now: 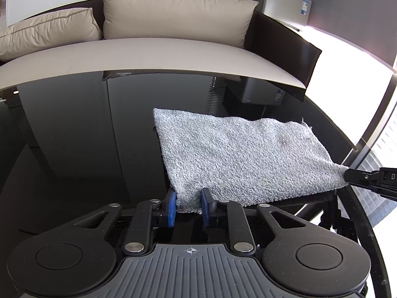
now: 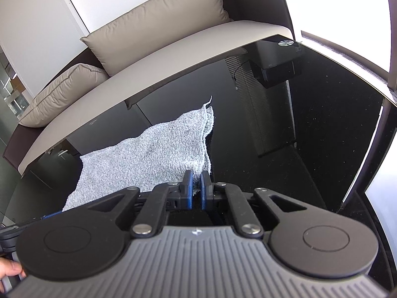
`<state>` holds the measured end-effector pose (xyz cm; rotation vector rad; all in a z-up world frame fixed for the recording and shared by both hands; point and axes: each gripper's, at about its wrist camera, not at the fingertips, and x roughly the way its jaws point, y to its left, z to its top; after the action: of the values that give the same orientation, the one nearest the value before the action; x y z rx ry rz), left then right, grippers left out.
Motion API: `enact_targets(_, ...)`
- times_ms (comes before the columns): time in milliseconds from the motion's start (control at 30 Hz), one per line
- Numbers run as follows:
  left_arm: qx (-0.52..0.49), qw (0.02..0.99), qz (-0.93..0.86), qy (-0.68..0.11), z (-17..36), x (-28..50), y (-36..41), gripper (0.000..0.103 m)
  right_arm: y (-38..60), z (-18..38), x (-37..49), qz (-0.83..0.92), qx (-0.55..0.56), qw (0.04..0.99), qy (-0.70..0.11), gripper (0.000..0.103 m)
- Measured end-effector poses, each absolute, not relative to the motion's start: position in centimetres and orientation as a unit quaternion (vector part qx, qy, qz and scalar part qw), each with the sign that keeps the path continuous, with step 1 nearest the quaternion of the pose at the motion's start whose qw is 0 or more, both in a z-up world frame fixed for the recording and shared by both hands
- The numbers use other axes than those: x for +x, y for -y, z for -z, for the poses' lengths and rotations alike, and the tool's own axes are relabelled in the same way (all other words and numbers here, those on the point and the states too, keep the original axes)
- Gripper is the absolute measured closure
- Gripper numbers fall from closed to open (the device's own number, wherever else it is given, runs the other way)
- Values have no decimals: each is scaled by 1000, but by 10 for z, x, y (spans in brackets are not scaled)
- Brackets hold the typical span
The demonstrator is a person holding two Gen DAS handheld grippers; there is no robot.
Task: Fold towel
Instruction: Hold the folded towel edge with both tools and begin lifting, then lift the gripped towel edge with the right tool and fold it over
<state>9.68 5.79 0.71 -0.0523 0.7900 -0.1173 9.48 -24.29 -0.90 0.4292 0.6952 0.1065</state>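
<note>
A grey terry towel (image 1: 238, 156) lies spread on a glossy black table (image 1: 74, 136), already doubled over so that two layers show along its far edge in the right wrist view. The left gripper (image 1: 189, 206) has its blue pads (image 1: 171, 206) drawn in on the towel's near left corner, the cloth bunched between them, so the jaws are pinching the towel. The right gripper (image 2: 196, 190) does the same at the near right corner: its jaws are nearly pressed together with a thin fold of towel (image 2: 148, 154) caught between the blue pads (image 2: 189, 191). In the left wrist view the right gripper's black tip (image 1: 357, 176) meets the towel's corner at the right edge, and that corner is lifted a little off the table. Beyond the table stands a sofa (image 1: 148, 54) with a pale seat and two beige cushions (image 1: 173, 15). A silver box-like cabinet (image 1: 285, 0) stands behind the sofa's dark arm; what is in it cannot be told. A person's fingers (image 2: 10, 270) show at the lower left of the right wrist view.
</note>
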Motion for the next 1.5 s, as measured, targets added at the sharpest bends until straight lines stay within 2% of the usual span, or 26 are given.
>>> enact_targets(667, -18, 919, 80, -387, -6, 99, -56, 92, 258, 2, 90, -25, 241, 913, -328, 96)
enact_targets(867, -21, 919, 74, -387, -7, 98, -58, 84, 259, 4, 91, -22, 253, 910, -328, 96)
enact_targets(933, -20, 921, 69, -383, -9, 97, -59, 78, 260, 4, 91, -21, 255, 909, -329, 96)
enact_targets(1000, -17, 922, 67, -380, -11, 97, -59, 77, 259, 3, 91, -21, 257, 909, -328, 96)
enact_targets(1167, -18, 926, 53, -372, -16, 96, -65, 65, 256, 4, 91, -21, 255, 909, -329, 96)
enact_targets(1500, -42, 921, 55, -384, -14, 99, -75, 64, 256, 4, 92, -17, 249, 910, -331, 96)
